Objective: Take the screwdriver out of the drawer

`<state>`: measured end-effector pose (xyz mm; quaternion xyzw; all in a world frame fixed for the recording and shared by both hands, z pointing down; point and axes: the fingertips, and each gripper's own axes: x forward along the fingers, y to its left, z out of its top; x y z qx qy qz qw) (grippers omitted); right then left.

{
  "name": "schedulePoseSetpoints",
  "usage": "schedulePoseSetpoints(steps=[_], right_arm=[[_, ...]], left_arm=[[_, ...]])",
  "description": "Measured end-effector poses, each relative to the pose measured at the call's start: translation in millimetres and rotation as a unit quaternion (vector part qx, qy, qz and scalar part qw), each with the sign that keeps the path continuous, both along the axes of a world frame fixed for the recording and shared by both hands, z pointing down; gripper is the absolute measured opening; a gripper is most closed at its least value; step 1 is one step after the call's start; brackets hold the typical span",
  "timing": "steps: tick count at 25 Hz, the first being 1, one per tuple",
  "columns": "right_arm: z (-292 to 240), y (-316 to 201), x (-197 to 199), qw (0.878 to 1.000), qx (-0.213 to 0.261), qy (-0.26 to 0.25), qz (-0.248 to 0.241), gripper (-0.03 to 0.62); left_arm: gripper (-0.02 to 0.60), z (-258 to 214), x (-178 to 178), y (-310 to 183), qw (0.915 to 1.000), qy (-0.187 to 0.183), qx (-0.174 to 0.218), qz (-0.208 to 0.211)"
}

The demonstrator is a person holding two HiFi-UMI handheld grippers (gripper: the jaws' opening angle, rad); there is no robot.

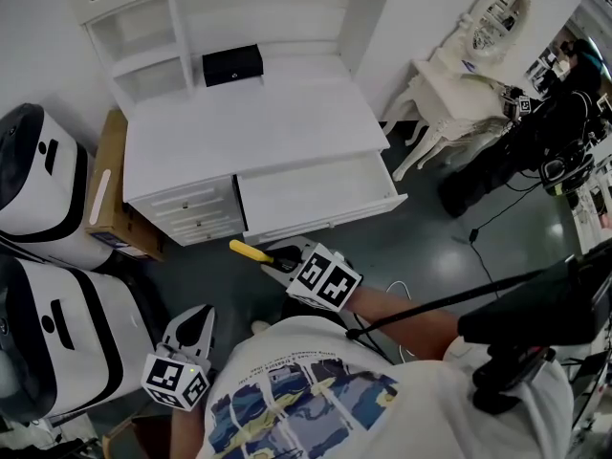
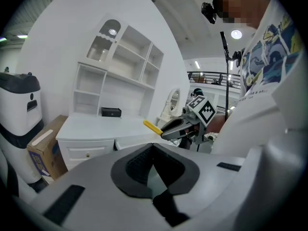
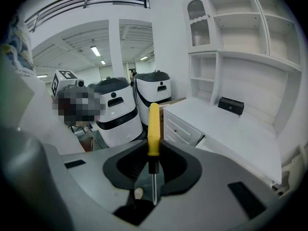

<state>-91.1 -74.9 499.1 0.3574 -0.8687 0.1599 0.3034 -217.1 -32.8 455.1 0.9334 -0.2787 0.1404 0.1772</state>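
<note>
The yellow-handled screwdriver (image 1: 251, 251) is seen clear of the open drawer (image 1: 320, 223), just below the drawer front at the centre of the head view. It is clamped between the jaws of the right gripper (image 1: 277, 259) where handle meets shaft. The left gripper (image 1: 196, 321), at the lower left, is kept with its jaws together on nothing. Because most of the handle is left sticking out beyond the pads, the tool could probably be pivoted or pulled loose if it were knocked against the drawer front, or dropped if the narrow hold were eased.
</note>
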Motion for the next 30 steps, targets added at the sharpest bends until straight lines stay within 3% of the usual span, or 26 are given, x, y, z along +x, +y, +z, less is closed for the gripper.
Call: schedulePoseSetpoints(steps=[17, 30], right_arm=[[5.1, -2.8, 9.7, 1.0, -0.004, -0.006, 0.008, 0.094], [9.6, -22.5, 45.7, 0.999, -0.021, -0.003, 0.027, 0.094]], left_arm=[[0.014, 3.8, 9.6, -5.9, 0.9999, -0.005, -0.004, 0.009], [0.014, 4.5, 39.0, -32.0, 0.9996, -0.005, -0.015, 0.022]])
